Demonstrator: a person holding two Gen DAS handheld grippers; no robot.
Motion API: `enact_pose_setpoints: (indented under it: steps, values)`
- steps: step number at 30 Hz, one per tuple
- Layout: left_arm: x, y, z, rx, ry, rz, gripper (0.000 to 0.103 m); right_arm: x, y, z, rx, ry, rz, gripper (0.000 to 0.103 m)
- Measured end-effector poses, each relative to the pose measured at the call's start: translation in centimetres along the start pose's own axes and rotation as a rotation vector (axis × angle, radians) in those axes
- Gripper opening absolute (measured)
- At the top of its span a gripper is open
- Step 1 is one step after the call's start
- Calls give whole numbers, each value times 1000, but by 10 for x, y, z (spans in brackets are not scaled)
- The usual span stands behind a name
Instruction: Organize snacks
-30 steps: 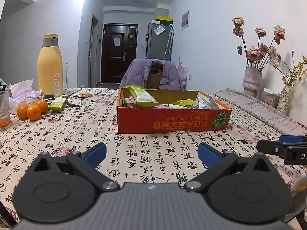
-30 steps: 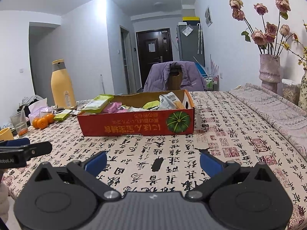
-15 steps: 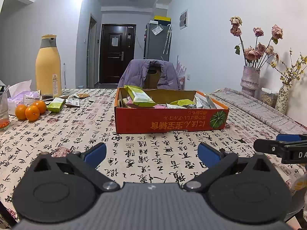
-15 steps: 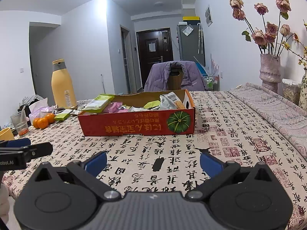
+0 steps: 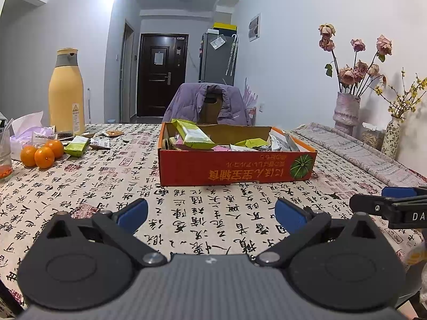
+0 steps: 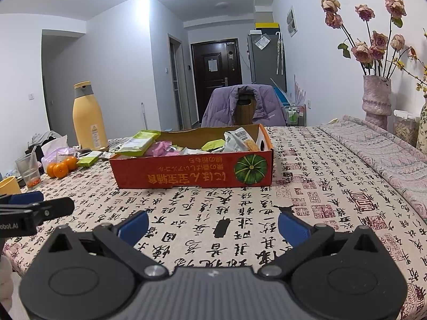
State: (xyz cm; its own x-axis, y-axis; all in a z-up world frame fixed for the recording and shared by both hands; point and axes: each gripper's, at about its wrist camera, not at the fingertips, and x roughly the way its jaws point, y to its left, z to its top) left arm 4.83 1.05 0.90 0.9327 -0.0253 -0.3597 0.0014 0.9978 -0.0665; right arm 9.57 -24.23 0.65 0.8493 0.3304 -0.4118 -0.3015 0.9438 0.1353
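Calligraphy-print tablecloth (image 5: 88,186); red cardboard box (image 5: 234,170) of snack packets mid-table, unobstructed. Three oranges (image 5: 42,154), tall yellow bottle (image 5: 66,93), loose green packet (image 5: 77,145) far left. Left gripper (image 5: 210,213) and right gripper (image 6: 213,225) spread wide, empty.

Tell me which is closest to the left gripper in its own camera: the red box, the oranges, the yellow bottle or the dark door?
From the left gripper, nearest first:
1. Red box, straight ahead on the table.
2. Oranges, off to the left.
3. Yellow bottle, behind the oranges on the left.
4. Dark door, far down the hallway.
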Motion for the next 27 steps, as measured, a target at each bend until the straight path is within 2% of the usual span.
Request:
enact_pose_setpoints:
  steps: [27]
  values:
    - [-4, -2, -2, 2, -2, -8, 103, 0, 3, -1, -5, 4, 2, 103]
